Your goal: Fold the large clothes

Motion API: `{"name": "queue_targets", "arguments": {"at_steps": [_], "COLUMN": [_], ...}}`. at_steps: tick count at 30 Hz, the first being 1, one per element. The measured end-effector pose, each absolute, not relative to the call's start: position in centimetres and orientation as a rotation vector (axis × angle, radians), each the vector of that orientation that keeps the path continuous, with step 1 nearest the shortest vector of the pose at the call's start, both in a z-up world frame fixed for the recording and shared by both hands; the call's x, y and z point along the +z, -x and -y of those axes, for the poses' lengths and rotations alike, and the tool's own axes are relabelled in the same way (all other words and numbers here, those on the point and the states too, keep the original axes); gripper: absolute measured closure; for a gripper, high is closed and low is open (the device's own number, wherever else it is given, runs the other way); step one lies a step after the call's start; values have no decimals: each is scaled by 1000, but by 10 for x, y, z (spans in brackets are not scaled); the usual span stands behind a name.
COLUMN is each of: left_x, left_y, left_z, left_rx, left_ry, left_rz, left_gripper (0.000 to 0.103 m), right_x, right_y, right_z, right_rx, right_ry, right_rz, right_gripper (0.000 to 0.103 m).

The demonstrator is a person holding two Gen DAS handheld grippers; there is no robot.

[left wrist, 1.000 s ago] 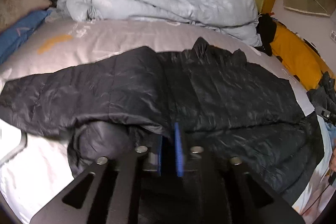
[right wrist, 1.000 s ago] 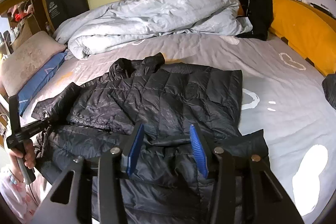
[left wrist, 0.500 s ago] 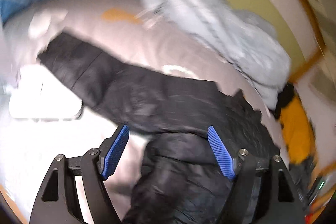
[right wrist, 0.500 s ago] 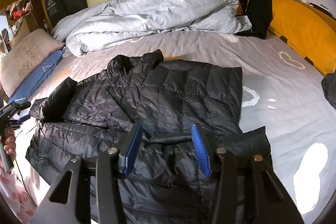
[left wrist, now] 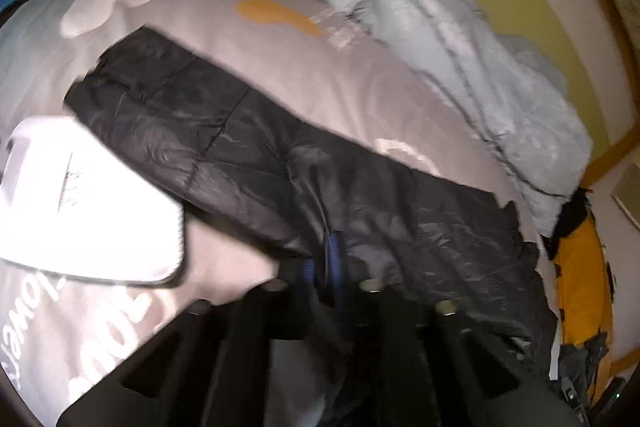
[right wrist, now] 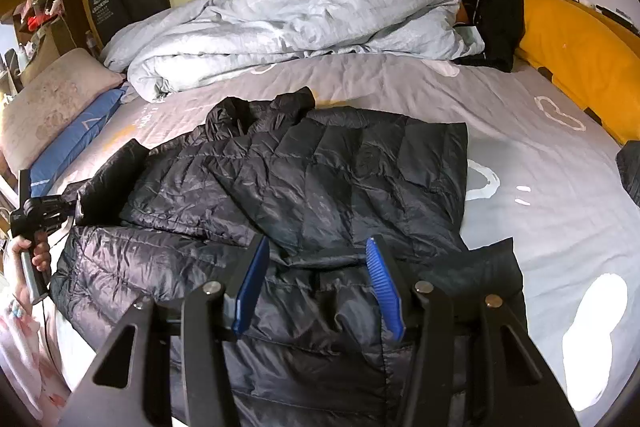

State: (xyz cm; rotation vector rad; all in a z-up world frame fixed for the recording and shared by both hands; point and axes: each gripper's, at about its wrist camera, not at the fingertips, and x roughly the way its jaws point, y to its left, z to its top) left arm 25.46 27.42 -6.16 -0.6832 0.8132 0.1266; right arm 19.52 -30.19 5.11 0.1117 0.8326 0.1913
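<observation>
left tool [left wrist: 325, 259] apparently pinching jacket [right wrist: 304, 187]

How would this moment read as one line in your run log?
left gripper: shut on black quilted puffer jacket | right gripper: open above jacket | grey bedsheet

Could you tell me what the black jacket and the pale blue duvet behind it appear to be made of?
Black jacket: probably thin nylon or polyester shell with padded filling; it shows a slight sheen and stitched quilting. Pale blue duvet: likely matte cotton or microfibre, softly crumpled and puffy.
</observation>
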Motion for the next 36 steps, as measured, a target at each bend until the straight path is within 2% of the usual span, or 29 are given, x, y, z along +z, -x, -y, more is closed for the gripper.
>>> {"name": "queue_targets", "arguments": {"at_steps": [8,12,17,21,24,29,33,35,36], "left_x": [23,65,92,86,61,9,-9,-7,-4], "left_y": [-239,-226,-233,-248,-259,-265,-246,-226,-217], "left_z": [-211,-154,-72,2,50,74,62,53,46], "left_rx": [2,-85,-234,-321,-350,-348,-370,-366,-373], "left_ry": [456,348,284,202,132,148,109,67,68], "left_rz": [-617,-557,-526,-572,-649,-790,-837,-808,-792], "left_gripper": [101,101,101,101,101,99,84,62,56], "right_x": [59,63,70,76,83,88,88,87,86], "right_y": [-195,-194,-189,-185,-182,-185,-187,-187,-187], "right_z": [307,310,320,331,335,350,355,354,354], "right_rx": [153,119,57,60,19,23,15,20,24], "right_ry": [-125,-100,-95,-156,-129,-186,-188,-191,-192], "right_rz": [-807,-786,-757,-755,-720,-724,-725,-730,-732], "right_gripper": [53,53,52,51,50,49,49,49,49]}}
